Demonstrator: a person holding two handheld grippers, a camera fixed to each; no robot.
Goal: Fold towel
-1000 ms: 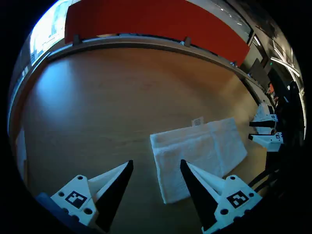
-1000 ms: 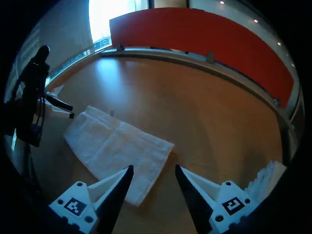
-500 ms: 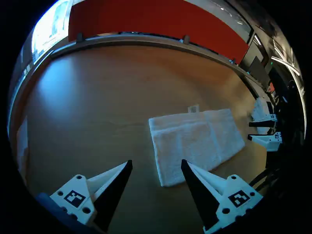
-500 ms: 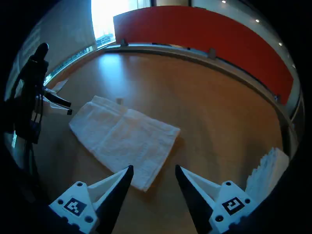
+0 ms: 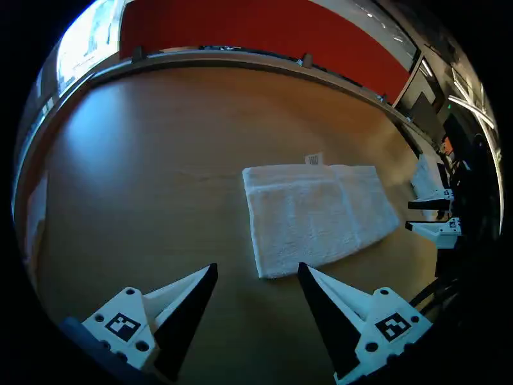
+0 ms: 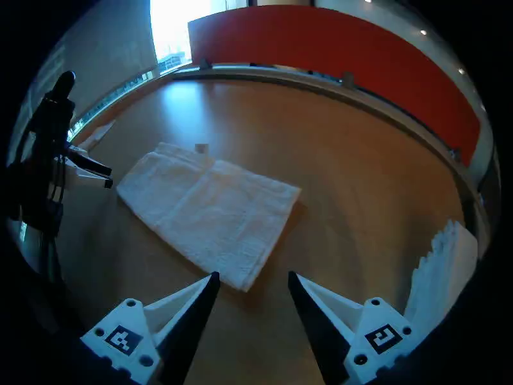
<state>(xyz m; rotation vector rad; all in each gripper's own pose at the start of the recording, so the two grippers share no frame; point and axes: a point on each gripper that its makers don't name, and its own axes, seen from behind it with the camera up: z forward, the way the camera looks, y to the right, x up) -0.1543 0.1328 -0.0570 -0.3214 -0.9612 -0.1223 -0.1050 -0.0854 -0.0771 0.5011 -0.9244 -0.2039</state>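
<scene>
Towel [image 5: 317,215] lies beyond gripper [image 5: 256,289].

The towel [image 5: 314,215] is white with a nubby terry texture, and the tabletop [image 5: 147,160] is orange-brown wood grain. The panel [image 5: 256,29] is red. The left gripper [image 5: 256,266] and right gripper [image 6: 253,274] are white, with black jaws and black-and-white square markers.

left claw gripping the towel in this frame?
No: the left claw is open, its fingers spread wide, and the towel lies flat on the table, neither finger pressing it.
</scene>
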